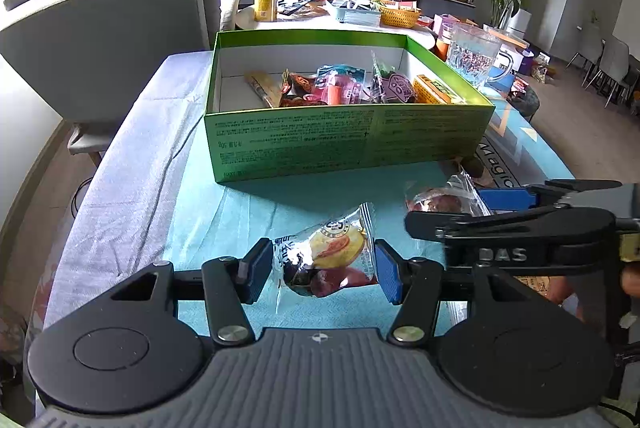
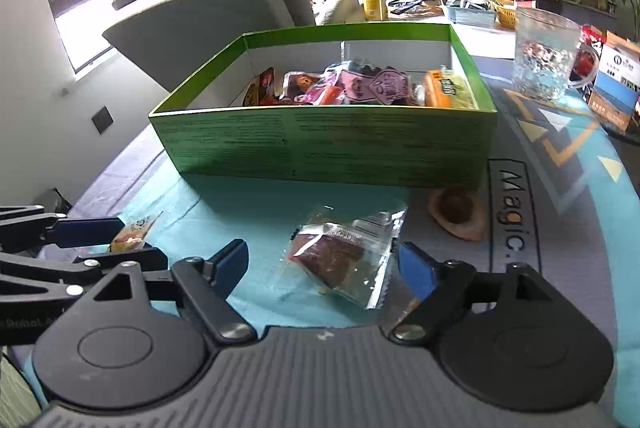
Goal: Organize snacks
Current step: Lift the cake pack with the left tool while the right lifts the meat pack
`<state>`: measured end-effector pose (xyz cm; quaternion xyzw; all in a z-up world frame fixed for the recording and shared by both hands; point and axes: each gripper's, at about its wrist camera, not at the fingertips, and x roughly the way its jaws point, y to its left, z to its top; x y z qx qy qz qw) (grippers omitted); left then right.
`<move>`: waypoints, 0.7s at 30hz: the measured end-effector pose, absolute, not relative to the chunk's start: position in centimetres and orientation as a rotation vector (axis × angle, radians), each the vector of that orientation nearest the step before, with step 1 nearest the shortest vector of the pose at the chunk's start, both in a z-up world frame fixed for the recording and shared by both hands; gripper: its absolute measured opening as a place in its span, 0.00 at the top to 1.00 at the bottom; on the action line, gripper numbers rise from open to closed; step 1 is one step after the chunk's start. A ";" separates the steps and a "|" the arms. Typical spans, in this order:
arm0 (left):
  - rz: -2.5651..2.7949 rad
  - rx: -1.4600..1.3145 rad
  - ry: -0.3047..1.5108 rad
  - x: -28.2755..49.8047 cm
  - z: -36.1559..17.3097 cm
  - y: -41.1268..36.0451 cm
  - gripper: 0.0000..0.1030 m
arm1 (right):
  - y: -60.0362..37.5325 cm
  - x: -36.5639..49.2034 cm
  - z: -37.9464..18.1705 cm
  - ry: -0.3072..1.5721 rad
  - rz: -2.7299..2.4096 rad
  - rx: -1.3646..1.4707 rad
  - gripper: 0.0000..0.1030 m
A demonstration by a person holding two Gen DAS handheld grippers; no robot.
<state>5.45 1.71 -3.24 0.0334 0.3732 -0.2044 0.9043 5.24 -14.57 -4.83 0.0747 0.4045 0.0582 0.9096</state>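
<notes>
Because each snack is a light, crinkly film packet, it should crush and slide easily, so a hold across the filled middle looks safer than the slick sealed ends. At the left tool [image 1: 318, 270], the pads sit closed against both sides of the yellow-printed packet [image 1: 326, 256], just above the desk [image 1: 120, 188]. Over at the right tool [image 2: 322, 268], the fingers are spread wide around the clear packet of dark snack [image 2: 342, 256], which lies flat before the green box [image 2: 320, 144], nothing gripped.
</notes>
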 end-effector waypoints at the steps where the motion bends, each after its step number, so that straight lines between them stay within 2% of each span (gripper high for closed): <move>1: -0.421 0.069 0.772 5.5 -3.3 1.7 0.50 | -14.4 5.6 -5.0 0.843 0.112 0.153 0.53; 4: -0.418 0.064 0.770 5.5 -3.2 1.9 0.50 | -14.4 6.8 -5.8 0.887 0.092 0.181 0.53; 5: -0.418 0.061 0.769 5.5 -3.1 1.9 0.50 | -14.4 7.0 -5.9 0.888 0.088 0.173 0.57; 6: -0.418 0.059 0.768 5.5 -3.1 2.0 0.50 | -14.2 6.9 -5.9 0.881 0.075 0.147 0.71; 10: -0.422 0.045 0.762 5.5 -3.1 2.1 0.50 | -15.0 6.5 -5.5 0.881 0.076 0.168 0.83; 21: -0.461 0.038 0.682 6.0 -0.8 1.4 0.50 | -16.4 5.2 -2.2 0.758 0.090 0.225 0.84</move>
